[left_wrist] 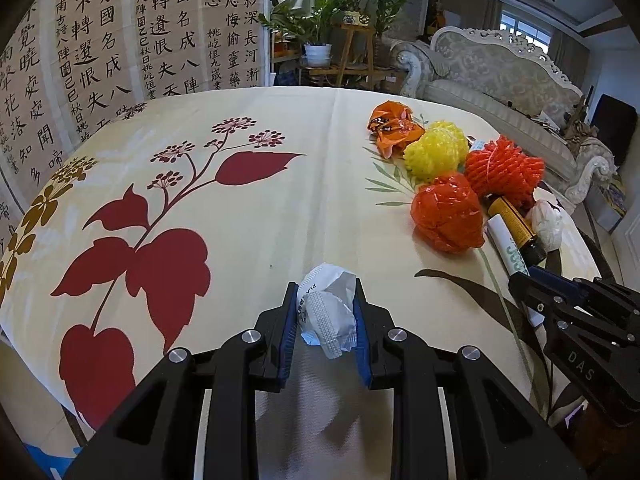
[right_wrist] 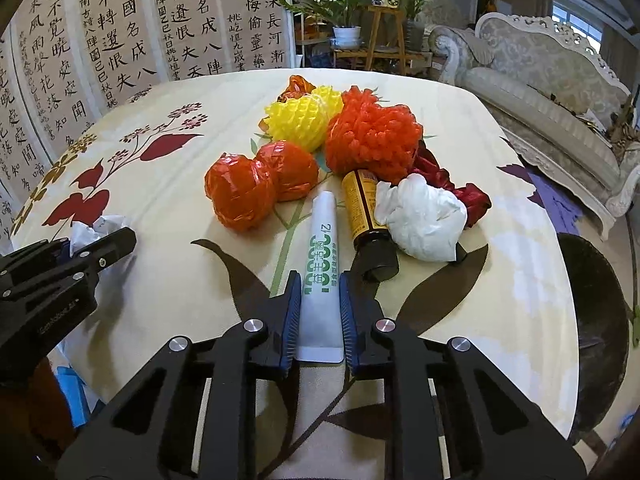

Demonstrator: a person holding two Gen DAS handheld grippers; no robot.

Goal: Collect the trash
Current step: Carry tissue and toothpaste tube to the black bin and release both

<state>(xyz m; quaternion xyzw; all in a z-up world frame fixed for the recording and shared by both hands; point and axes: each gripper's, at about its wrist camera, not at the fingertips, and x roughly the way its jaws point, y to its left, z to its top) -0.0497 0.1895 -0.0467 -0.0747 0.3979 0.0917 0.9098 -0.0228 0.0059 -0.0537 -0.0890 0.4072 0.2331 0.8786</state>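
Note:
My left gripper (left_wrist: 324, 292) is shut on a crumpled white wrapper (left_wrist: 326, 314), just above the flowered tablecloth (left_wrist: 240, 208). My right gripper (right_wrist: 320, 280) is shut on the flat end of a white tube with green print (right_wrist: 322, 240), which lies on the cloth pointing away from me. The trash pile sits beyond it: two orange plastic balls (right_wrist: 240, 192), a yellow foam net (right_wrist: 296, 120), an orange-red foam net (right_wrist: 372, 132), a brown bottle with a yellow label (right_wrist: 360, 208), a crumpled white bag (right_wrist: 420, 216) and a dark red bag (right_wrist: 472, 196).
The left gripper (right_wrist: 116, 242) shows at the left edge of the right wrist view. A crumpled orange wrapper (left_wrist: 394, 128) lies at the far end of the pile. Calligraphy panels (left_wrist: 100, 48) stand behind the table, potted plants (left_wrist: 320, 32) further back, a sofa (left_wrist: 500, 80) to the right.

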